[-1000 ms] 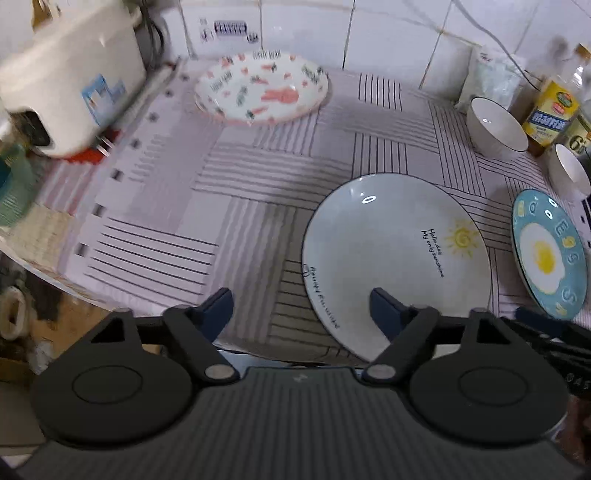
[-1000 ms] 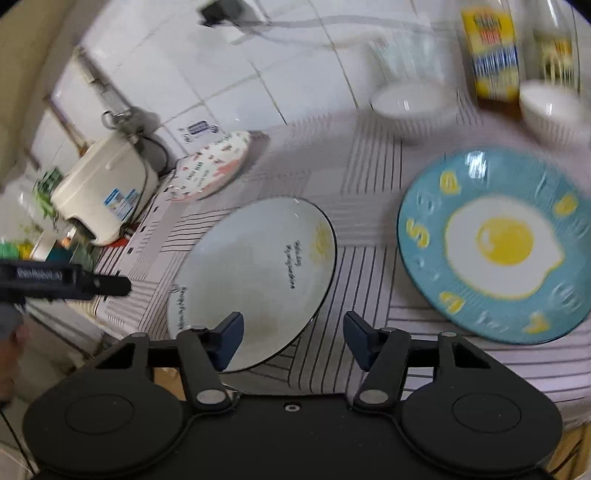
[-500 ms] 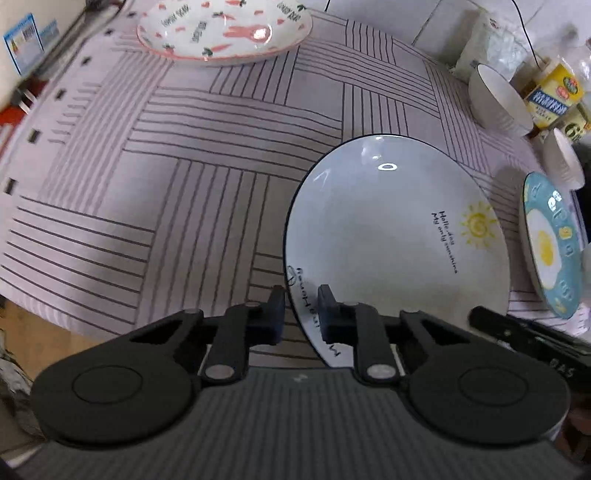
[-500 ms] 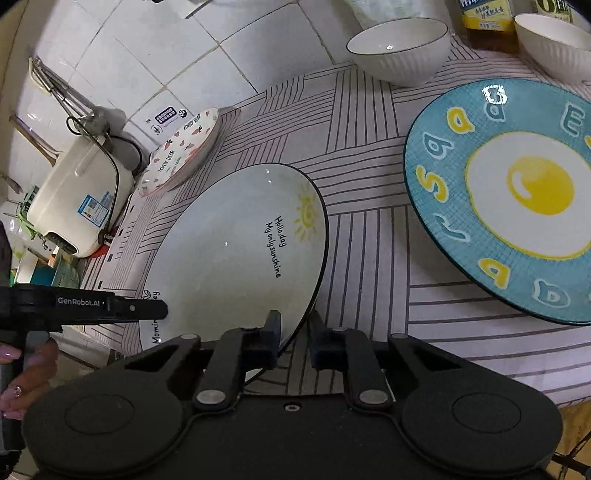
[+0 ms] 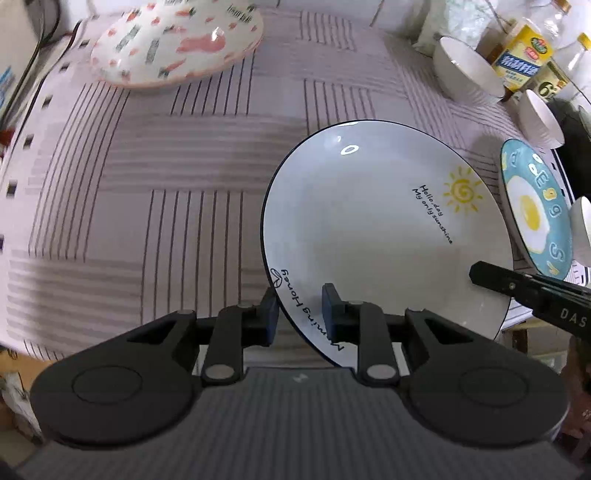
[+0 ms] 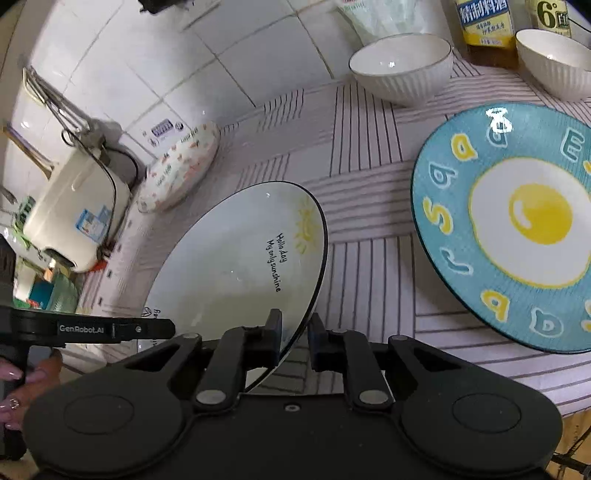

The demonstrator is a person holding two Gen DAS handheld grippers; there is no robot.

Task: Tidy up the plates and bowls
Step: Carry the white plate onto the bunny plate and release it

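gripping white plate (image 5: 369, 229) rim, both grippers, over striped tablecloth (image 5: 147, 184), tiled wall (image 6: 258, 55) behind

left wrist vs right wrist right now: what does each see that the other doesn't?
Left wrist only: the left gripper, jaws opening with the white plate's near rim between them, and a third white bowl at the right edge.

Right wrist only: the right gripper astride the same plate's rim, the rice cooker, the tiled wall, and a hand holding the other gripper.

Both: the white plate, the egg plate, the carrot-print plate, two white bowls, the oil bottle and the striped tablecloth.
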